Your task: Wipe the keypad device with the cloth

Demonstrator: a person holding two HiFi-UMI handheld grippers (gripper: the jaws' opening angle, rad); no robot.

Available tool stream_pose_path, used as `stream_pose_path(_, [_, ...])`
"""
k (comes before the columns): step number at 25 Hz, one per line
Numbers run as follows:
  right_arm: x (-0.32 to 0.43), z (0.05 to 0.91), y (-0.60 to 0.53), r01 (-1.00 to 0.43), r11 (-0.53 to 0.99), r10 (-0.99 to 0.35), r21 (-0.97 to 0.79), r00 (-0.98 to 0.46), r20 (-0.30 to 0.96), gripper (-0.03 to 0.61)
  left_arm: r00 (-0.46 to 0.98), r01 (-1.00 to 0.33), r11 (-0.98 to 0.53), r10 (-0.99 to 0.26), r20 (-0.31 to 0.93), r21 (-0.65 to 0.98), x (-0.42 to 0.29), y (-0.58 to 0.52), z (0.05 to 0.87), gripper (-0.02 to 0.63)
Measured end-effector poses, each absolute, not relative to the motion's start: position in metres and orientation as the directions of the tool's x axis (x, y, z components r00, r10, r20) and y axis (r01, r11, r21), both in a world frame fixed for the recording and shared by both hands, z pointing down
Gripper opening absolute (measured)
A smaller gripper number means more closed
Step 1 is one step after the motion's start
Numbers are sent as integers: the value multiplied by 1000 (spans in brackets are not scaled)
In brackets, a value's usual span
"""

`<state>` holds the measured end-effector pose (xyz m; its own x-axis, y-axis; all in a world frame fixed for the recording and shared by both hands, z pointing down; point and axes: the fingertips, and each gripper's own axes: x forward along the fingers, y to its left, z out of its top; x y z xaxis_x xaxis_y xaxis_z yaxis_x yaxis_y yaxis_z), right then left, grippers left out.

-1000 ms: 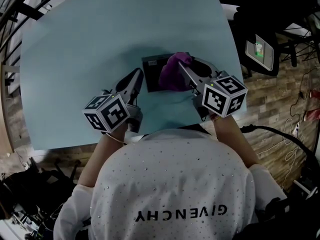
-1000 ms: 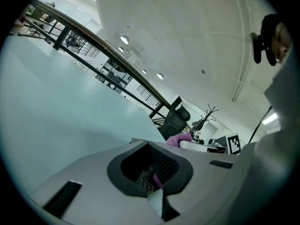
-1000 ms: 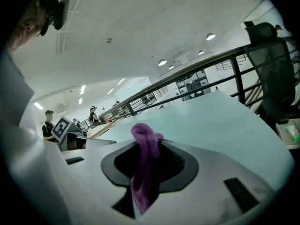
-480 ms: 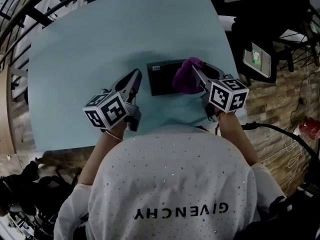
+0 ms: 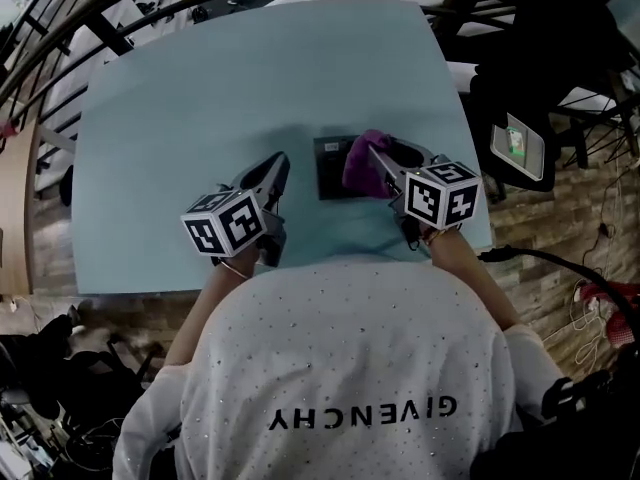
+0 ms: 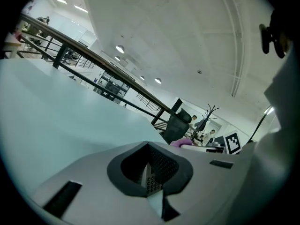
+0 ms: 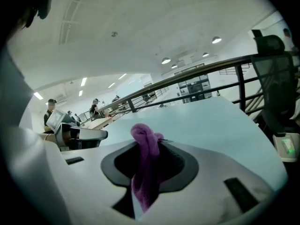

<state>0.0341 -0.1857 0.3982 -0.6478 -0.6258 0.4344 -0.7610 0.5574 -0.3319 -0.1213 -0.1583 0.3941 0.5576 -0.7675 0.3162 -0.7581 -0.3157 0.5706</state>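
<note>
The right claw [image 5: 370, 151] is clamping a purple cloth [image 5: 358, 168], its jaws closed on the bunched fabric. In the right gripper view the cloth [image 7: 143, 172] is hanging down between the jaws and bulging above their tips. The left claw [image 5: 279, 162] is holding nothing; in the left gripper view its jaws [image 6: 148, 146] are pressed together at the tips.

Both claws are reaching forward from the person's hands over the near part of the pale blue counter [image 5: 200, 88]. The right one is pressing the cloth onto the right part of the keypad device [image 5: 330, 171], a dark flat rectangle lying on the counter just in front of the person. The cloth is covering that part, while the device's left part is showing bare. The left claw is pointing at the counter just left of the device, apart from it.

Beyond the counter's right edge, a dark office chair [image 5: 545, 58] is standing on the wood-patterned floor [image 5: 590, 198].
</note>
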Motion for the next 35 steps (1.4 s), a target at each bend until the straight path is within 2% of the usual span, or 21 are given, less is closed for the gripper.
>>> stream_pose_path(5, [-25, 406, -175, -673, 643, -511, -367, -733, 448, 97, 532, -771, -295, -785, 317, 564, -133, -149, 390, -8])
stream_pose_path(10, [-57, 420, -163, -634, 692, -448, -346, -752, 483, 97, 500, -782, -260, -804, 322, 567, -151, -136, 392, -8])
stream_pose_path(22, [-59, 428, -171, -679, 642, -490, -358, -721, 489, 98, 471, -780, -229, -828, 305, 582, -177, -127, 395, -8])
stream_pose_path(35, [1, 432, -172, -765, 526, -584, -371, -642, 496, 98, 503, -765, -262, -814, 291, 588, -164, -127, 395, -8])
